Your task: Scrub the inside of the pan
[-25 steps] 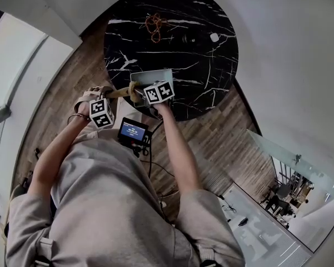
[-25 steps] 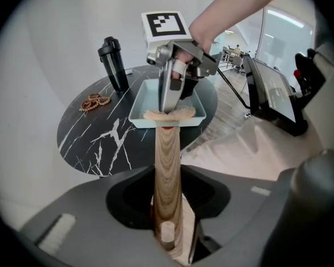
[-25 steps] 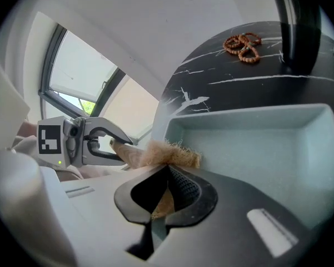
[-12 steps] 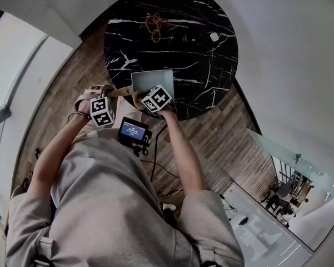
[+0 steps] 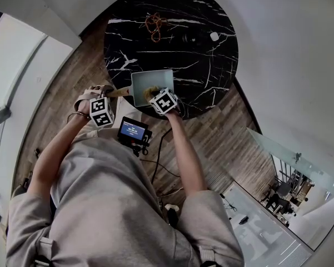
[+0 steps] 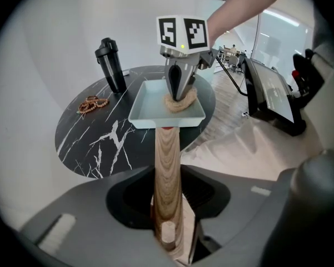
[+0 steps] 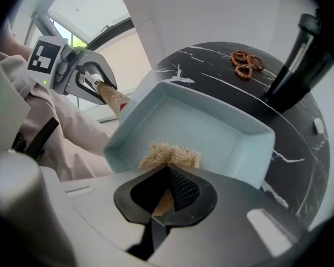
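- Right gripper point(image 6: 179, 96) has shifted across the pan point(image 5: 145, 78) toward its near right corner since the earlier frames, and more of the pan floor now shows. The left gripper point(image 7: 100, 86) has kept its place.
- Step in hand, as judged: scrubbing is under way, mid-stroke.
- Right jaws are pinched on a tan fibrous scrub pad point(image 7: 169, 153). The pad lies low in the pan by the near wall and probably touches the floor, though contact is not clear from these angles.
- Left jaws are clamped on the wooden handle point(image 6: 168, 166) and steady the pan.
- Location: the pan sits at the near edge of the round black marble table point(image 5: 172, 49), with its handle overhanging toward the person.
- Next move calls for drawing the pad back over the uncovered floor and into the far corners, with downward pressure, while the left grip stays firm so the pan does not slide off the edge.
- Surroundings: a string of brown beads point(image 5: 154, 26) and a dark bottle point(image 6: 111, 65) stand at the far side, well apart from the pan. A small screen point(image 5: 133, 131) hangs at the person's waist.
- Obstructions: none within the stroke path.
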Demonstrator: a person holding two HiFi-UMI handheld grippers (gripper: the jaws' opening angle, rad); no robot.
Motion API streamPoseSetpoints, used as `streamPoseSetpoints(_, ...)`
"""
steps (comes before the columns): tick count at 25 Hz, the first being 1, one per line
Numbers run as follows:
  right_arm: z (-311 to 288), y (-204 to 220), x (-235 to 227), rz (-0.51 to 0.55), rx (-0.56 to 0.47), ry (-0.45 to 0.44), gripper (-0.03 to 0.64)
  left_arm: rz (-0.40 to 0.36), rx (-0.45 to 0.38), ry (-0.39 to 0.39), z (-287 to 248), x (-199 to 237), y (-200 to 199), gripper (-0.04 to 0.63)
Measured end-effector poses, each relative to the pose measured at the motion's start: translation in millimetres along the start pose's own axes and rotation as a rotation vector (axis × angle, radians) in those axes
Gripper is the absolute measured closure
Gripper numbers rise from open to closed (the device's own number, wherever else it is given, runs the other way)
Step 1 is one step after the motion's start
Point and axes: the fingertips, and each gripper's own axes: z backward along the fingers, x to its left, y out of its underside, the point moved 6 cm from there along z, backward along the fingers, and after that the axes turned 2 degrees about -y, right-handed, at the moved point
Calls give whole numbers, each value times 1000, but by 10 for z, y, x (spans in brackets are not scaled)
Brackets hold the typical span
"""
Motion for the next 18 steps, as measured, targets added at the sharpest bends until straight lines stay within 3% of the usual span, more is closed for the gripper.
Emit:
streamPoseSetpoints(4,125,53,-173,-56,-9,76,595,-1,1,-2,13,-10,-8,456)
streamPoseSetpoints(9,301,1,-674,-312,-156,243,597,-13,-4,-13,20,12,-20,456)
streamPoseSetpoints(13,177,-115,-751,-362,-153,251,597,-13,-8,-16,11,6,-30,456)
streamPoseSetpoints(18,113,-320,-629,-335,-179,228,597,-7,-10,-14,-8,25,-12,456)
